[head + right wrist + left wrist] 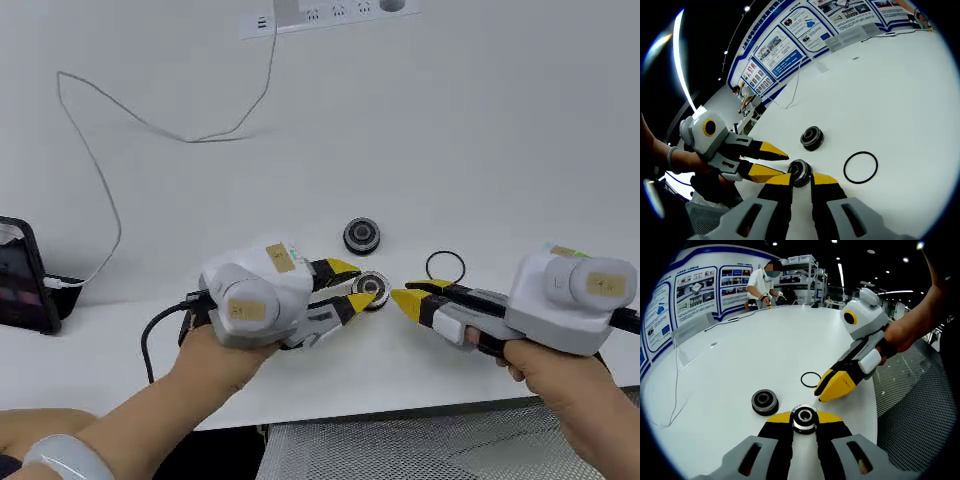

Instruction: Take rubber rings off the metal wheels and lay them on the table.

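A small metal wheel (372,290) with a dark rubber ring around it rests on the white table (480,150). My left gripper (353,284) is shut on it, and its yellow tips flank the wheel (805,419) in the left gripper view. My right gripper (405,295) comes in from the right, its jaws a narrow gap apart and its tips just short of the wheel (799,172). A second wheel (361,236) with its ring on lies farther back. One loose black rubber ring (445,267) lies flat on the table to the right.
A dark phone (20,275) stands at the left edge, with a grey cable (100,180) running up to a power strip (330,12) on the wall. The table's front edge (400,408) is close below the grippers, with mesh flooring (400,450) beyond it.
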